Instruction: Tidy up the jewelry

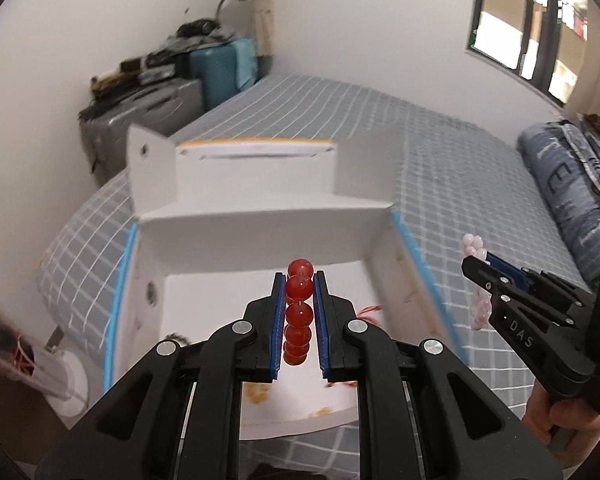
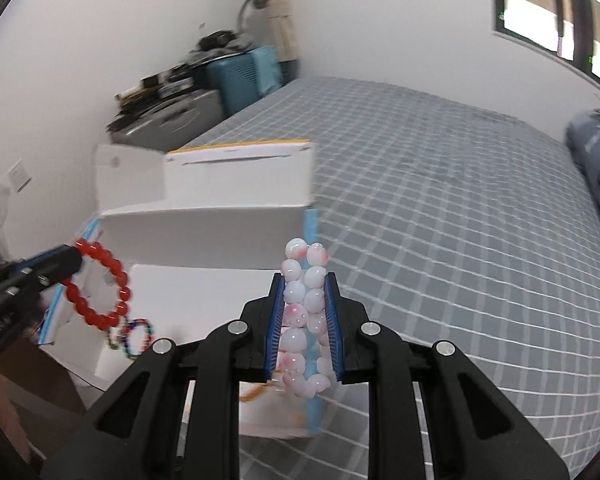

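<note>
Now, with your left tongs (image 1: pixel 300 312) pinching the red glass-bead bracelet (image 1: pixel 299 314) and right tongs (image 2: pixel 305 320) clamping the pink-white bead bracelet (image 2: pixel 305 316), lower each inside the open white cardboard box (image 1: pixel 260 220) at twelve o'clock before letting go.

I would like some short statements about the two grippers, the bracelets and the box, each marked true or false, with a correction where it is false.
1. The left gripper is shut on a red bead bracelet. True.
2. The right gripper is open and holds nothing. False: it is shut on a pink-white bead bracelet.
3. The white box stands open on a bed with a checked cover. True.
4. The red bead bracelet lies flat on the floor of the box. False: it hangs from the left gripper above the box.
5. A small multicoloured bracelet is in the box. True.
</note>
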A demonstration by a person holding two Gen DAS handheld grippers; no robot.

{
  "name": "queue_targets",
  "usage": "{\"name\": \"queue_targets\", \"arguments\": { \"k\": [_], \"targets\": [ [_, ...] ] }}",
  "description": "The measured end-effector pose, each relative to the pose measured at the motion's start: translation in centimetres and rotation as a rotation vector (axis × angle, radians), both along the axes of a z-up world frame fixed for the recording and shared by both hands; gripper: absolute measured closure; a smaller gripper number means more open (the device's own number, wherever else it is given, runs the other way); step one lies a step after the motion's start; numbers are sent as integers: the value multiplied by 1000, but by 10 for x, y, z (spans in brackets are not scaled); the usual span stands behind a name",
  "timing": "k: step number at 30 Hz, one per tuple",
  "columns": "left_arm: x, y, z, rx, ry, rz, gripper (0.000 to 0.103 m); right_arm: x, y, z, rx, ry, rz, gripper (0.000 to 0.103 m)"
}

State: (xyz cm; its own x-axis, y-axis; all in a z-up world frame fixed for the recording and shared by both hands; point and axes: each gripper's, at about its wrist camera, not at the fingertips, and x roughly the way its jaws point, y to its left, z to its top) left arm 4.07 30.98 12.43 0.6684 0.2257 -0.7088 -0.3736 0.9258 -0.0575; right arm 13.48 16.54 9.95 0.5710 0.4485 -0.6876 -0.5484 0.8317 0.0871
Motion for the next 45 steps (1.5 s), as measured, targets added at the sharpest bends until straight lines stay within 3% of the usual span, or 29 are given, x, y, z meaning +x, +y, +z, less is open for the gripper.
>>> {"name": "queue_targets", "arguments": {
  "k": [7, 17, 24, 31, 32, 36, 37, 39, 45],
  "targets": [
    [-5, 41, -38, -32, 79, 61, 90, 1, 50, -37, -45, 84, 59, 84],
    [7, 57, -79, -61, 175, 71, 90, 10, 72, -79, -135, 174, 61, 84],
    [9, 56, -89, -58, 200, 55, 89, 12, 75, -85, -152, 193, 53, 84],
    [-3, 52, -75, -42, 165, 60, 87, 6, 75, -86, -145, 194, 58, 83],
    [-6, 51, -72, -40, 158, 62, 84, 4, 73, -83, -137, 187, 58, 77],
    [-20, 49, -61, -30, 115, 86, 47, -5, 61, -65, -85, 140, 39, 44],
    [-25, 47, -57, -17, 101, 96, 39, -8, 56, -60, -73, 124, 32, 40],
    [-33, 44, -53, 6, 81, 109, 33, -14, 49, -53, -57, 102, 24, 29],
    [-64, 35, -42, 36, 17, 131, 15, -39, 18, -36, 1, 35, -14, 10]
  ]
}}
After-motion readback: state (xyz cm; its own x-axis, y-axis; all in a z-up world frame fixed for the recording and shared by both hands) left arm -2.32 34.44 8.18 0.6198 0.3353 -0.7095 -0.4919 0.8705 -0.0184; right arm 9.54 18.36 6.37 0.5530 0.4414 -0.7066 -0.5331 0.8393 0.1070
